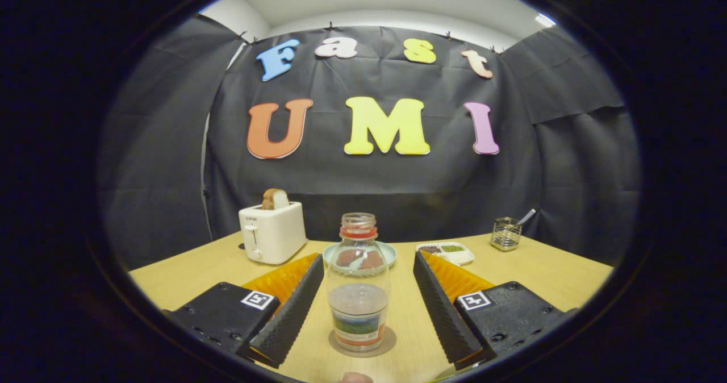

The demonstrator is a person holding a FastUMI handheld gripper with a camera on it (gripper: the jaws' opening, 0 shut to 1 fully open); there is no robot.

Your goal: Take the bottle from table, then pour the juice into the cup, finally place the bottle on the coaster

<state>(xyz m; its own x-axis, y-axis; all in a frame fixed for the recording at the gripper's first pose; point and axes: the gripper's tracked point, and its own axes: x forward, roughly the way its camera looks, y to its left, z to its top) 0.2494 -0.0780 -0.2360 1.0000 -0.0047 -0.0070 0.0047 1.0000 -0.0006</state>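
On the pale wooden table (539,275), the bottle (359,292) is what the scene is arranged around, so I'll place everything else by it.

Beyond the bottle and off to its left is a white toaster (272,232) with a slice of bread (275,199) poking out of the top. It sits well apart from the bottle, out of the way of any pouring.

The gripper (368,259) is lined up squarely on the bottle. Its fingers (292,309) are spread wide, one on each side, with a clear gap to the glass on both sides, so nothing is gripped. That stance suits closing in on the bottle as well as backing off after letting it go.

The bottle stands upright with no cap. It holds pale liquid only in its lower part, just above the label.

Right behind the bottle lies a light blue plate (332,252), with something reddish on it showing through the glass. Behind the bottle to the right is a small white tray (448,251) of dark and green bits. Farther right is a wire holder (505,234) with a handle sticking out.

Under the bottle, a thin round disc (386,346) shows past its base. I take it for the coaster, though it could be partly shadow. If so, the bottle already stands where the task wants it at the end.

A small rounded thing sits just in front of the bottle, and I cannot tell what it is.
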